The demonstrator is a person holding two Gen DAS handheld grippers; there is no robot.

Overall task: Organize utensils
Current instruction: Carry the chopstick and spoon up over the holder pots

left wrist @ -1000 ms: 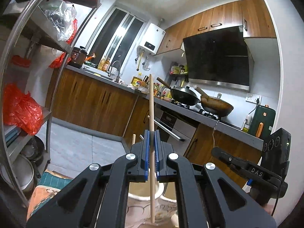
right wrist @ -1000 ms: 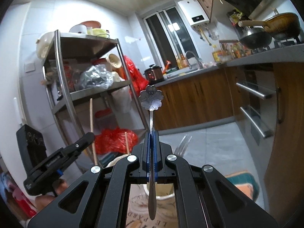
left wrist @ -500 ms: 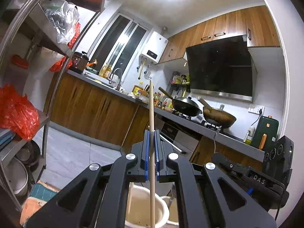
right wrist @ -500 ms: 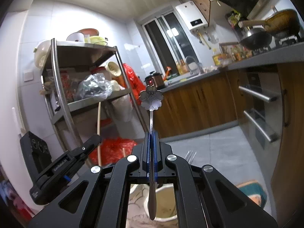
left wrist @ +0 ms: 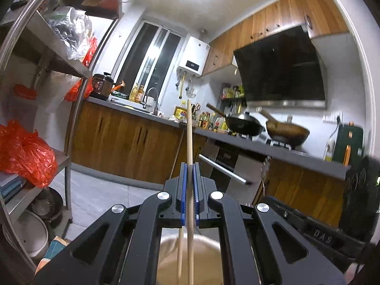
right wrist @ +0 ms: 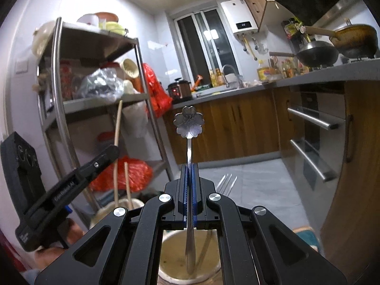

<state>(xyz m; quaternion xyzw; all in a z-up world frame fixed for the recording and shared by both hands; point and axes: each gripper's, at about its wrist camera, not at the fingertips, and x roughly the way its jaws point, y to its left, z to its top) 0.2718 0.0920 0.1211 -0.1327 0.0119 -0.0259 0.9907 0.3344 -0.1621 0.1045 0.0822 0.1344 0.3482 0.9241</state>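
The left gripper point(left wrist: 189, 190) clamps a light, stiff wooden chopstick point(left wrist: 189, 137) mid-shaft above the left pot point(left wrist: 187, 258), while the right gripper point(right wrist: 189, 190) clamps a thin, slippery metal spoon point(right wrist: 189, 123) (flower-ended handle up) mid-handle above the right pot point(right wrist: 190, 261).

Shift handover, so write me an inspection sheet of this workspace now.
Surface: hidden under both grippers.
Job's things: chopstick upright over a holder with a second chopstick; spoon over a pot; fork behind it.
Clutter: red bags on the rack.
Grippers: left gripper shut on chopstick; right gripper shut on spoon.
Cables: nothing seen.
Surroundings: woks on stove, wooden cabinets.
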